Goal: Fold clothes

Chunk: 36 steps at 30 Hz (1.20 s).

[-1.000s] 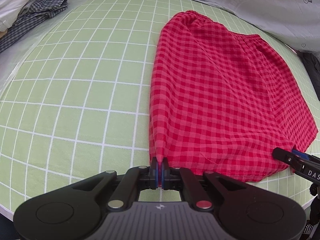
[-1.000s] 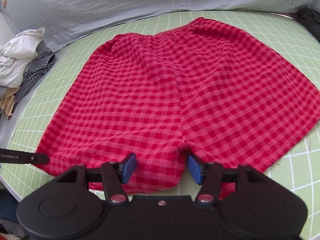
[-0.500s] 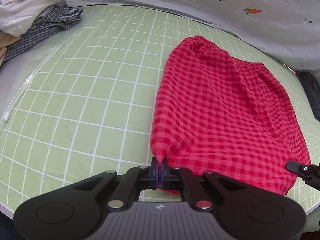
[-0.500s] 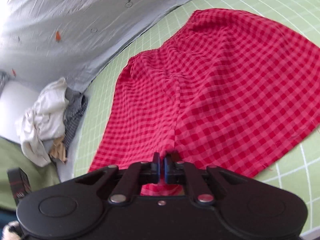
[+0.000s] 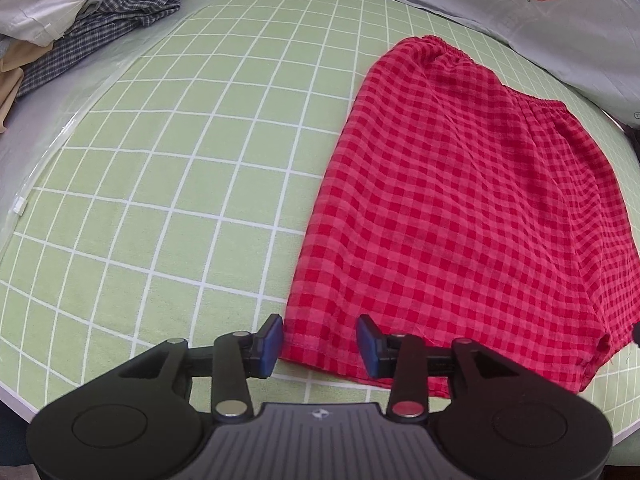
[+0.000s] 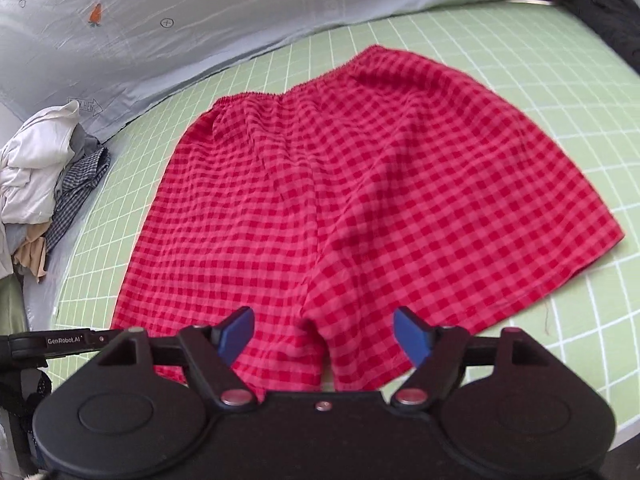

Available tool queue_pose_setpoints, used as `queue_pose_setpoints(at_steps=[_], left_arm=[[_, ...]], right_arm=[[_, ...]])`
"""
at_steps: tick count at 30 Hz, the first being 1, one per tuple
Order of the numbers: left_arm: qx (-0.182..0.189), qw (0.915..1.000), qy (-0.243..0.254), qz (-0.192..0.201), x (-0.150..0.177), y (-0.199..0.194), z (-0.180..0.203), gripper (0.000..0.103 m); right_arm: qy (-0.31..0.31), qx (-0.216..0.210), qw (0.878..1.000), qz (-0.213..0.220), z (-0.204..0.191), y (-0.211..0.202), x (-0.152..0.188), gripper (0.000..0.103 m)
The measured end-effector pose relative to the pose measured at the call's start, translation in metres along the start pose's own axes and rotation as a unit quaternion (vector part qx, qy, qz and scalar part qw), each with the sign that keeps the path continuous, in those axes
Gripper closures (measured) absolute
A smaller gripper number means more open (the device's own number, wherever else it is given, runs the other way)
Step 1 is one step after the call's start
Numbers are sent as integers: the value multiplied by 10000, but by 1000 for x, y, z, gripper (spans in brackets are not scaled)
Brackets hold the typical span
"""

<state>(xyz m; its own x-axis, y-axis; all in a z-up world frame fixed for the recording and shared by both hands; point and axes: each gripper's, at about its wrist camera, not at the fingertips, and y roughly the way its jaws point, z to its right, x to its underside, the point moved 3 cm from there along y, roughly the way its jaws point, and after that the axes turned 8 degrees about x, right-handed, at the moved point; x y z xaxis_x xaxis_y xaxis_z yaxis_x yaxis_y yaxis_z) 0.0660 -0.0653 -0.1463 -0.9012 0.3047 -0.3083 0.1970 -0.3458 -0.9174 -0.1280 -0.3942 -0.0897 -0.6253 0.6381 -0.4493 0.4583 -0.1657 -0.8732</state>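
Note:
Red checked shorts [image 6: 360,200] lie flat on the green grid mat [image 5: 180,200], waistband at the far side, leg hems toward me. They also show in the left wrist view [image 5: 460,208]. My left gripper [image 5: 320,344] is open and empty, its blue pads on either side of the left leg's hem corner. My right gripper [image 6: 324,336] is open and empty, hovering over the crotch and inner leg hems.
A pile of other clothes, white and dark plaid [image 5: 80,12], sits at the mat's far left, also seen in the right wrist view [image 6: 44,176]. A grey printed sheet [image 6: 200,20] lies behind the mat. A dark garment [image 6: 600,12] sits at the far right.
Both grippers were shut on the shorts' hem half a second ago and have now opened and let go. The shorts lie spread flat.

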Motion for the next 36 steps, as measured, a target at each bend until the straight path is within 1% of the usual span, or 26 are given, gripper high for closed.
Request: queue_pose_setpoints(at_steps=[2, 3, 5, 6, 7, 8, 9, 11, 13, 15, 18, 23, 28, 31, 36], left_arm=[[-35, 10000, 31, -38, 0, 4, 1, 61], [-45, 10000, 31, -57, 0, 5, 1, 61], [-49, 9999, 0, -101, -1, 7, 0, 64], [-51, 9999, -15, -123, -1, 8, -1, 66], [-46, 9999, -45, -122, 0, 9, -1, 78], [-33, 9999, -88, -105, 0, 9, -2, 95], [-11, 9999, -142, -75, 1, 8, -3, 98], [35, 9997, -236, 16, 1, 7, -6, 101], [-91, 9998, -127, 144, 1, 5, -7, 101], [-304, 9989, -160, 322, -1, -2, -10, 101], [-363, 9972, -283, 585, -7, -11, 3, 101], [-144, 9955, -48, 940, -30, -24, 47, 101], [74, 9914, 189, 1293, -53, -38, 92, 101], [268, 9903, 434, 1292, -58, -31, 148, 101], [772, 9892, 782, 972, -24, 4, 257, 101]], right_arm=[[-106, 171, 9997, 155, -2, -7, -4, 12], [-159, 257, 9993, 233, -2, -11, -5, 10], [-259, 485, 9978, 363, -3, -16, -8, 9], [-293, 758, 9961, 349, -3, -12, -9, 9], [-314, 1035, 9937, 297, -1, -8, -9, 9], [-308, 1184, 9922, 259, 1, -7, -10, 9], [-278, 1218, 9919, 248, 4, -7, -9, 9], [-199, 1268, 9915, 231, 10, -7, -9, 9], [-63, 1291, 9913, 236, 17, -9, -10, 9], [53, 1417, 9896, 247, 21, -11, -11, 9], [239, 1492, 9879, 341, 30, -16, -14, 10], [553, 1579, 9852, 369, 57, -21, -11, 9], [881, 1601, 9831, 68, 97, -10, -14, 10], [764, 1502, 9857, 76, 122, -8, -28, 10], [525, 1343, 9895, 79, 164, -8, -41, 10]])
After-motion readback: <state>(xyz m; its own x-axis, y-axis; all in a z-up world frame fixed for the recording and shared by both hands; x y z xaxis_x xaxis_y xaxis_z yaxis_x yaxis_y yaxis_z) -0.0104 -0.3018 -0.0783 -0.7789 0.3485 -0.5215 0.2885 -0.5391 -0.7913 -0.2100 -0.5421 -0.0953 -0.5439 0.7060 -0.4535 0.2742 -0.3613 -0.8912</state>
